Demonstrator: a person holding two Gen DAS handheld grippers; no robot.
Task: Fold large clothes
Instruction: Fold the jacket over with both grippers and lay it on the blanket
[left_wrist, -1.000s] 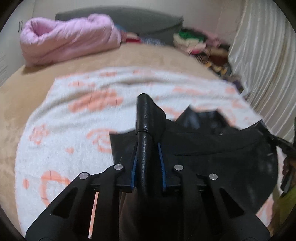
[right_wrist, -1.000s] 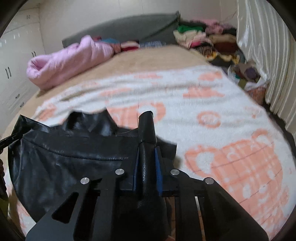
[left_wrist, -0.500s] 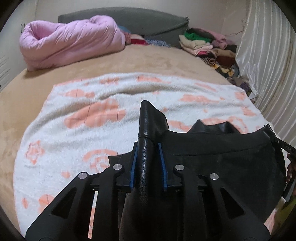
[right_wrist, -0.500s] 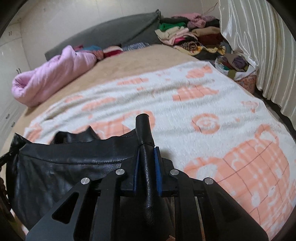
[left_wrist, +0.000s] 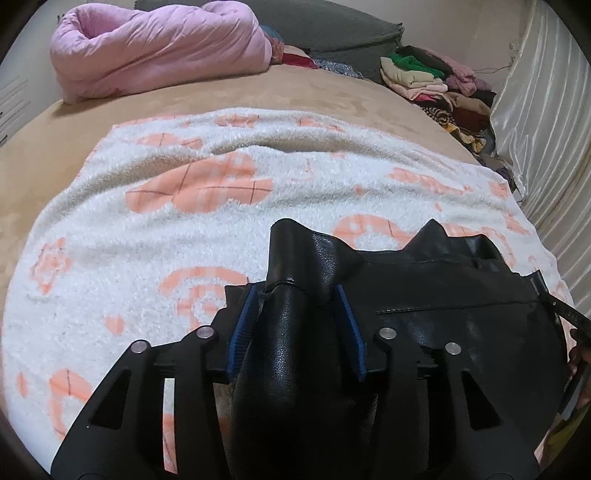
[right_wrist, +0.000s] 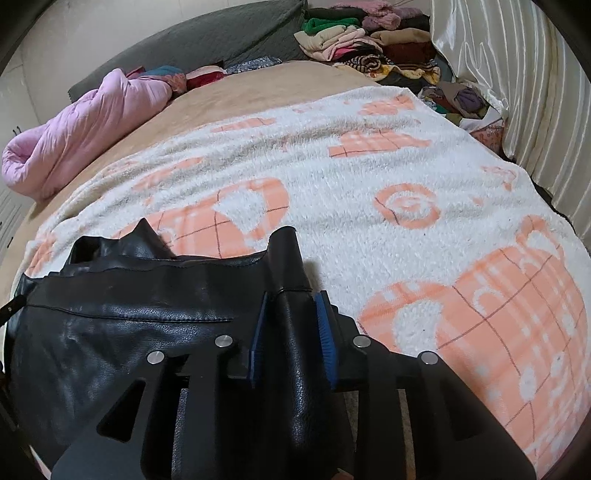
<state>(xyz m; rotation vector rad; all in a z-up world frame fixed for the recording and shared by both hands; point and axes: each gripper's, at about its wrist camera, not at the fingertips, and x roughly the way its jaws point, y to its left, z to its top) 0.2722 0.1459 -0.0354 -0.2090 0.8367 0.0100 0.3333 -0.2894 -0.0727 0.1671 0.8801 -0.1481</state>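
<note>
Garment: a black leather jacket (left_wrist: 461, 332) lies spread low on the white-and-orange blanket (left_wrist: 147, 229), its upper edge stretched between the two grippers.
Left gripper (left_wrist: 295, 325): its jaws are opening; a bunched fold of the jacket sits between the blue pads (left_wrist: 242, 325), with a visible gap on the right side, so the pads no longer pinch it.
Right gripper (right_wrist: 293, 332): its jaws are opening too; a narrower fold of leather stands between its pads (right_wrist: 327, 343), which flank it closely; I cannot tell whether they press on it.
Blanket: covers the near part of the tan bed (left_wrist: 314, 96).
Far end of bed: a rolled pink quilt (left_wrist: 159, 48) lies near the grey headboard (right_wrist: 229, 40).
Right side: a pile of folded clothes (right_wrist: 369, 44) beside a pale curtain (right_wrist: 517, 74).
</note>
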